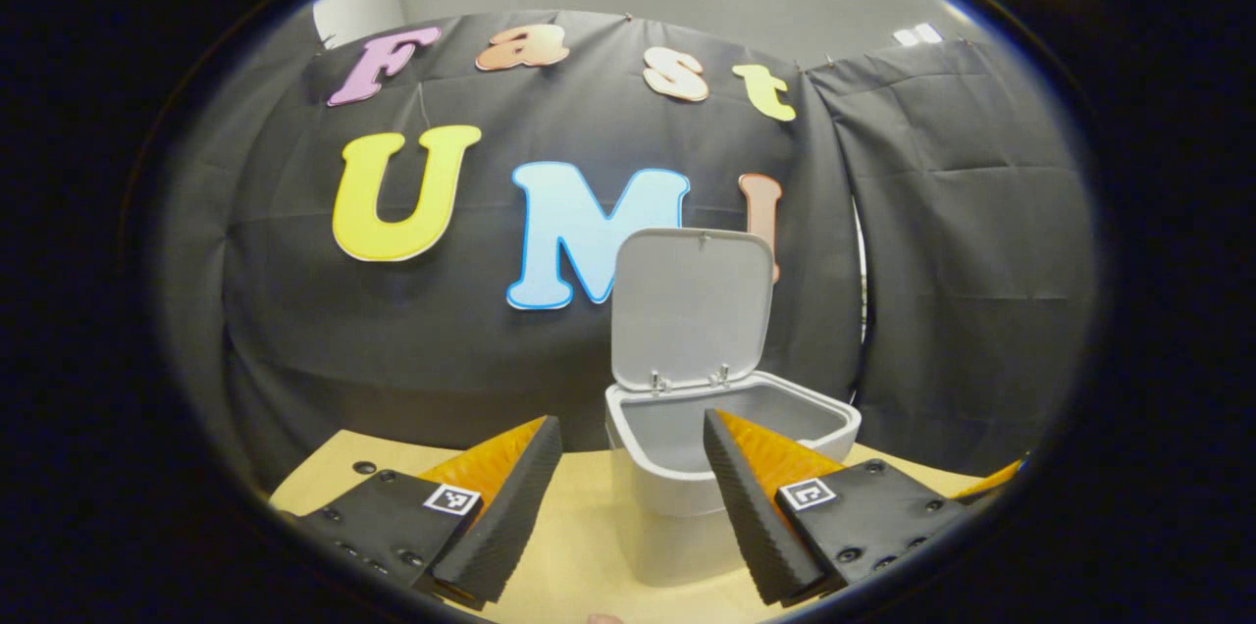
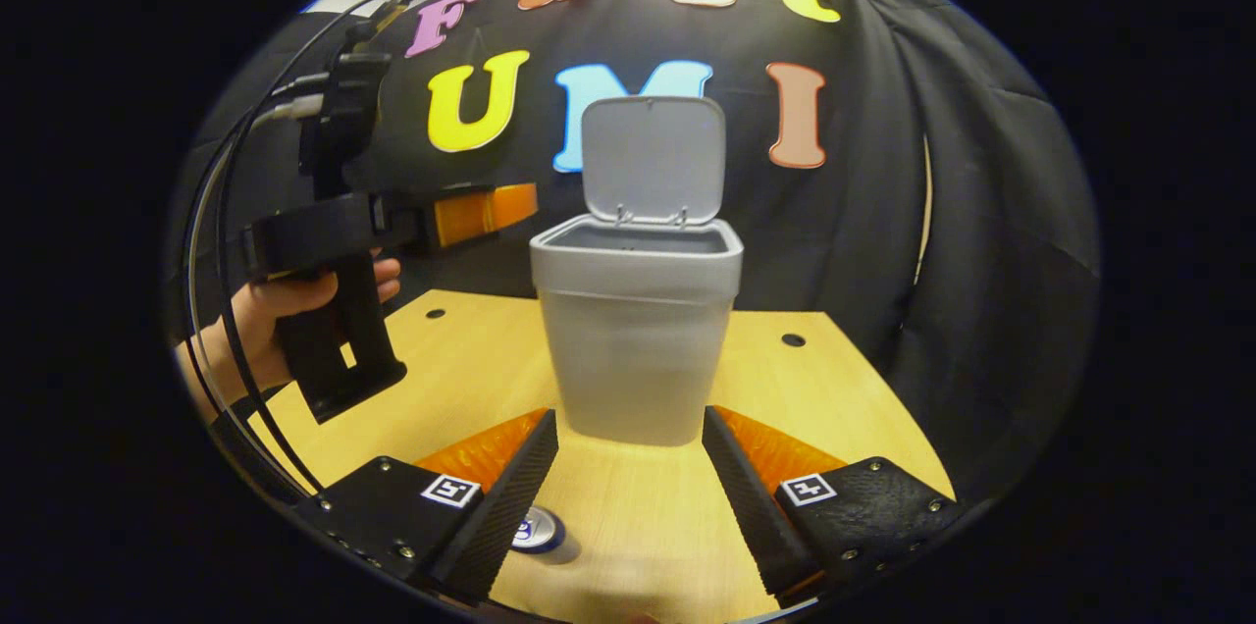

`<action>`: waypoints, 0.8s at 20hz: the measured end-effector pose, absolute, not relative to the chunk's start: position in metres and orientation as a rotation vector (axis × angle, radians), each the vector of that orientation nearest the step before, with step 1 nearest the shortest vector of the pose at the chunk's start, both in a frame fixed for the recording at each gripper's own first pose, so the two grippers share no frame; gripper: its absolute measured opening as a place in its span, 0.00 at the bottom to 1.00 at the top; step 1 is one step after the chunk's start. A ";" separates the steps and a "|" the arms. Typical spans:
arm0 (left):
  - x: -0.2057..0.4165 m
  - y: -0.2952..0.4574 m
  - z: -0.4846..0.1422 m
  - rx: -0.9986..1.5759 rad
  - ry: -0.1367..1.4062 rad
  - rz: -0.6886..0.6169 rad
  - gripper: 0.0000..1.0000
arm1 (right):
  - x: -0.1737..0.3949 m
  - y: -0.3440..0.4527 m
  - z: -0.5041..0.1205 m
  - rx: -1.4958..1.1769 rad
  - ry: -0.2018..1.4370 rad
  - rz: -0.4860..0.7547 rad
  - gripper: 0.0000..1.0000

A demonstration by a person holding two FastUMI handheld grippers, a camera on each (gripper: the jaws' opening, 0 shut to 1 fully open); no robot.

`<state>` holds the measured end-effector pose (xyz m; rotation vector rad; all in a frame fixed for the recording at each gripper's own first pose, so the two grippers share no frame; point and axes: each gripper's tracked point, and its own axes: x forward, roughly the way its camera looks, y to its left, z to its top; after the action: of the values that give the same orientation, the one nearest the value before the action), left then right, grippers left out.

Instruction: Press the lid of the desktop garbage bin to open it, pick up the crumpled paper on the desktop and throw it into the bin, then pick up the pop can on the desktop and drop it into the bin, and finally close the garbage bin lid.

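Bin [image 2: 636,330] lid [image 2: 654,156] stands open. Both grippers' fingers released, empty. Right gripper [image 2: 628,487] must next descend onto pop can [image 2: 537,530].

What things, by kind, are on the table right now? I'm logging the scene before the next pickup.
Garbage bin, lid up: 1
Pop can, top showing by the right gripper: 1
Total: 2

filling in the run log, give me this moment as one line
bin: grey plastic desktop bin on wooden table, lid up | left gripper: open, empty, raised near bin | right gripper: open, empty | pop can: by right gripper's finger
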<state>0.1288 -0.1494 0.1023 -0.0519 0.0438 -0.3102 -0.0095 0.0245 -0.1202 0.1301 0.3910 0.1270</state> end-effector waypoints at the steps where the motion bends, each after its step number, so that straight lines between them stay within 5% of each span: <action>1: 0.126 -0.145 0.102 -0.051 0.045 -0.305 0.96 | -0.012 0.037 -0.127 0.132 0.416 0.164 0.95; 9: 0.109 -0.126 0.098 -0.040 0.053 -0.287 0.96 | -0.025 0.089 -0.175 0.114 0.617 0.342 0.96; 16: 0.105 -0.108 0.086 -0.044 0.085 -0.262 0.96 | -0.035 0.101 -0.211 0.095 0.768 0.373 0.96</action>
<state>0.1053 -0.1082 0.0860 -0.0442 0.0847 -0.2621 -0.0350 0.1012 -0.2111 0.0948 0.7681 0.3728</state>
